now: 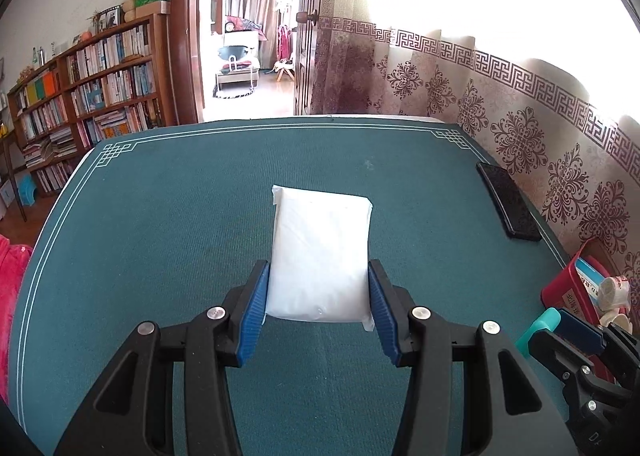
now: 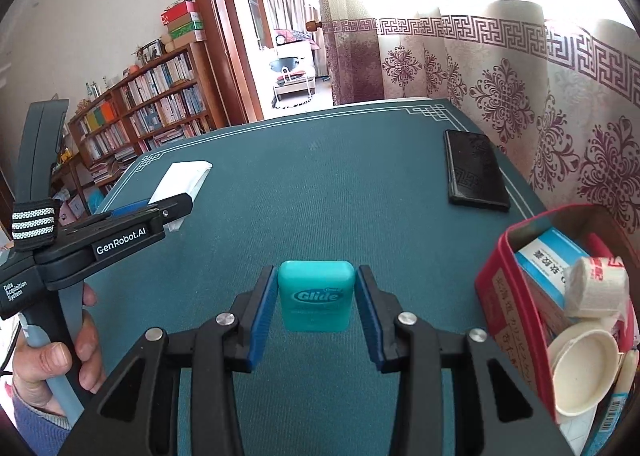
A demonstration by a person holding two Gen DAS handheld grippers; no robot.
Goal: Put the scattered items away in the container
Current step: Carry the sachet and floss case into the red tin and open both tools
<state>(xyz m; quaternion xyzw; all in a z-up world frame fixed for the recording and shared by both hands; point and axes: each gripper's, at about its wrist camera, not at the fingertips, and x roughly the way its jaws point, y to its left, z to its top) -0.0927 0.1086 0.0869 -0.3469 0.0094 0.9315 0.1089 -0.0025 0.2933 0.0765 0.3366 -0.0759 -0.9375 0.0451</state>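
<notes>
A white soft packet [image 1: 320, 252] lies on the green table mat [image 1: 180, 216]. My left gripper [image 1: 319, 276] has its blue pads against both sides of the packet's near end; it also shows in the right wrist view [image 2: 168, 212] by the packet [image 2: 182, 178]. A teal Glide floss box [image 2: 316, 294] lies flat between the fingers of my right gripper [image 2: 316, 288], with small gaps on both sides. The red container [image 2: 516, 284] at the right holds boxes, a bandage roll [image 2: 596, 286] and a white lid. The floss and right gripper show at the left wrist view's right edge [image 1: 576, 332].
A black wallet-like case [image 2: 474, 170] lies at the table's far right, near the patterned curtain [image 2: 520, 96]. A bookshelf [image 1: 88, 96] stands to the left beyond the table. The red container [image 1: 572, 288] sits at the table's right edge.
</notes>
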